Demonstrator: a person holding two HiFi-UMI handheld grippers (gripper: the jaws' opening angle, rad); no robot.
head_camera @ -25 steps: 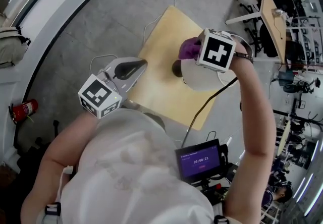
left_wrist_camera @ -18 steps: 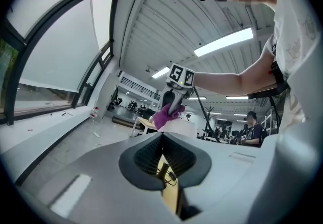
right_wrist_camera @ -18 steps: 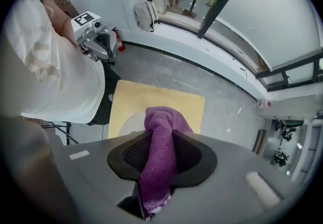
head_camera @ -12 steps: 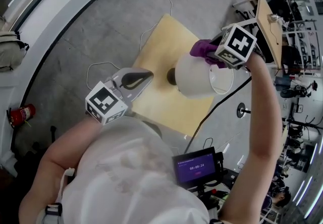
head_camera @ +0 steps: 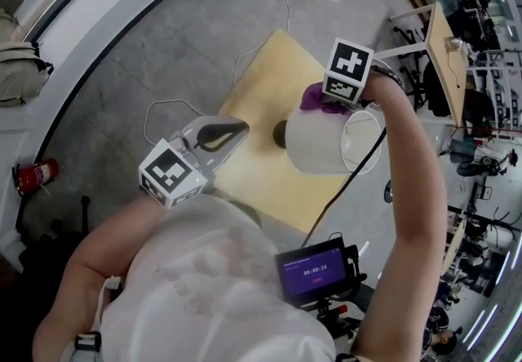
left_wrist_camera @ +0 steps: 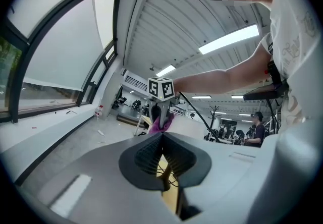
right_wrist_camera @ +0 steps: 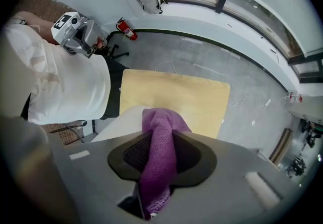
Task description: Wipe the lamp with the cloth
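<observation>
Plainly the right gripper [right_wrist_camera: 161, 137] is the one on the job: its jaws are clamped on the purple cloth [right_wrist_camera: 154, 182], which bunches between the pads and pokes out past the tips. In the head view that bunch sits against the upper edge of the lamp [head_camera: 322, 142], right of centre in the frame, so the white shade spreads just below the gripper and toward its lower right. The shade's long axis runs left to right in the frame, from the dark base end near the middle to the open rim at the right; a wipe would probably follow that line or go round the curve. The left gripper [head_camera: 238, 125] lies well apart at centre left, jaws together on nothing, tips aimed toward the lamp's base end. The lamp sits on the pale yellow table [head_camera: 261, 67], and its shade looks smooth and plain white, with no marks I can make out
</observation>
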